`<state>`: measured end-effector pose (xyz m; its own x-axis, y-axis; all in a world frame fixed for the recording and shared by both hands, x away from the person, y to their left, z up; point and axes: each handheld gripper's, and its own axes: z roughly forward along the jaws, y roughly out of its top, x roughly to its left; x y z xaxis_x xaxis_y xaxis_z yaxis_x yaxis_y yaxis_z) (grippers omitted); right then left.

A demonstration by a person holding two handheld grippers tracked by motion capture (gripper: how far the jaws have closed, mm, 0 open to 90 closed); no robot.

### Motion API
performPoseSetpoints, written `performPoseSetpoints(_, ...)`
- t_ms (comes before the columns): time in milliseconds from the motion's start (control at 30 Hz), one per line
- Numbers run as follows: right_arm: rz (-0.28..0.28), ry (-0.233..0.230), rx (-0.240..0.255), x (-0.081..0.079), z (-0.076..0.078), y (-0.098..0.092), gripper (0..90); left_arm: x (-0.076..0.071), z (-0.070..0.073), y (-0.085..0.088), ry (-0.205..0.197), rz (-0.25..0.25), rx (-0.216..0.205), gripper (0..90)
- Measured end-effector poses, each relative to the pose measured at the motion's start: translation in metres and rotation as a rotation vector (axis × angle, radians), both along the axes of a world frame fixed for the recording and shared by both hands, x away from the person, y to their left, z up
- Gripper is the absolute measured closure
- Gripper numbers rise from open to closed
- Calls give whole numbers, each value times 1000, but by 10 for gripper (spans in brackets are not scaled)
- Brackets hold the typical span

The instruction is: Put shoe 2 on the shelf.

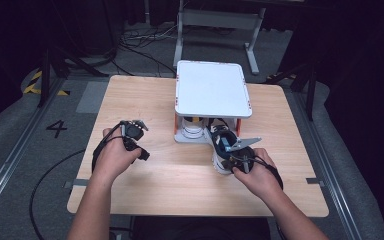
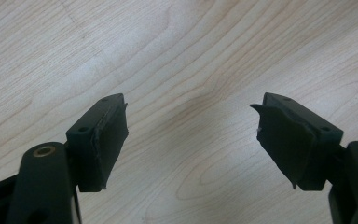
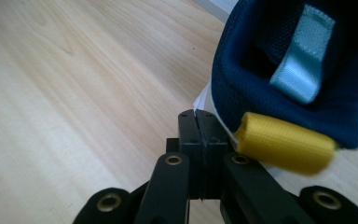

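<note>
While my left hand-held gripper [image 1: 139, 125] idles over bare tabletop [image 2: 177, 60] with its jaws spread and nothing between them, the work sits to the right. The shoe [image 1: 224, 150] stands on the tabletop just in front of the white two-level stand [image 1: 212, 90], its heel toward me. My right hand-held gripper [image 3: 198, 122] is pressed together beside the yellow heel tab [image 3: 284, 144], apparently pinching nothing. To do this well: reopen, straddle the tab or heel collar squarely, then close before lifting.

Bright overhead-lit table [image 1: 170, 185], dark surroundings, soft close-up blur.
</note>
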<state>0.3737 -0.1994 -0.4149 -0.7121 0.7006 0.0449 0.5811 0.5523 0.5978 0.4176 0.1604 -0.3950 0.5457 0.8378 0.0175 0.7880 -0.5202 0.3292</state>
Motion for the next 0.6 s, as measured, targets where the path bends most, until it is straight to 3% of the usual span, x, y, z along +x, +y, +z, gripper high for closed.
performPoseSetpoints(67,-7,15,15,-6,7,-6,900,0,0,1,1,0,6,248)
performPoseSetpoints(200,-12,60,-17,-13,6,-14,900,0,0,0,1,-4,7,248)
performPoseSetpoints(433,-48,74,-60,-3,-9,-14,900,-1,1,0,-2,1,2,248)
performPoseSetpoints(567,-56,90,-59,3,-14,-14,900,0,0,1,1,0,6,248)
performPoseSetpoints(600,-50,70,-50,4,-14,-13,900,-1,0,1,0,2,0,247)
